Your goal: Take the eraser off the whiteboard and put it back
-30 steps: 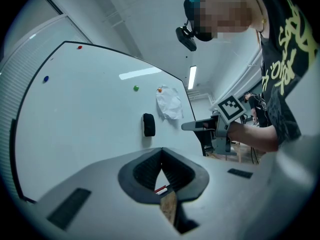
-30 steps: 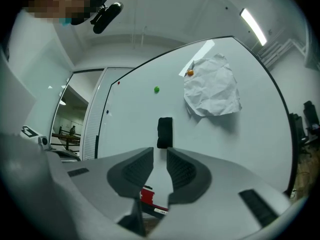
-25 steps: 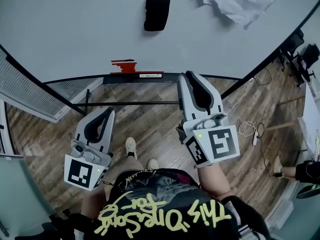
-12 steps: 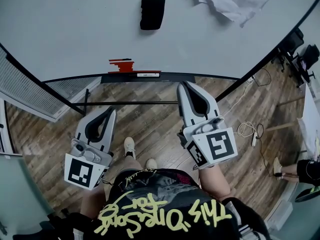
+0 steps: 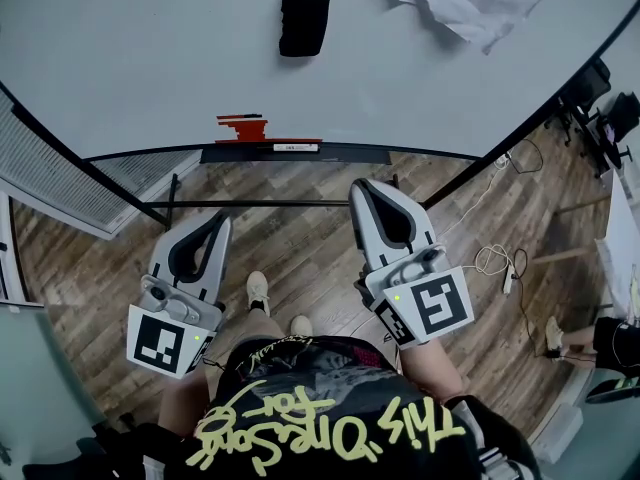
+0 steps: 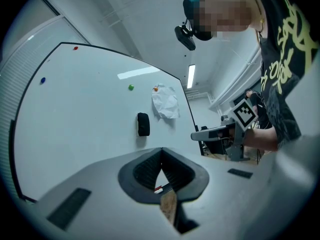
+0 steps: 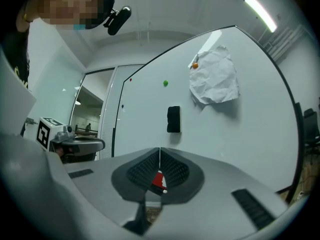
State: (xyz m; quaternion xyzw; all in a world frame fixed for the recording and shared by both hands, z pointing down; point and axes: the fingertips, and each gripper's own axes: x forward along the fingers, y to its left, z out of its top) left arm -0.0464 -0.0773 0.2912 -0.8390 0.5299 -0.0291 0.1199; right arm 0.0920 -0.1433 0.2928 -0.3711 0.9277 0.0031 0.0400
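on the large white whiteboard (image 5: 150,58), the black rectangular eraser (image 5: 304,20) sits untouched, well apart from both grippers. my left gripper (image 5: 218,218) and my right gripper (image 5: 358,184) are clenched, jaws together, empty.

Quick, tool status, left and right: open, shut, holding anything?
Left tool: shut, holding nothing.
Right tool: shut, holding nothing; the eraser is on the whiteboard.

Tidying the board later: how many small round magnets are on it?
4: red and blue far left, green above the eraser, orange at the paper's corner. Others may be hidden.
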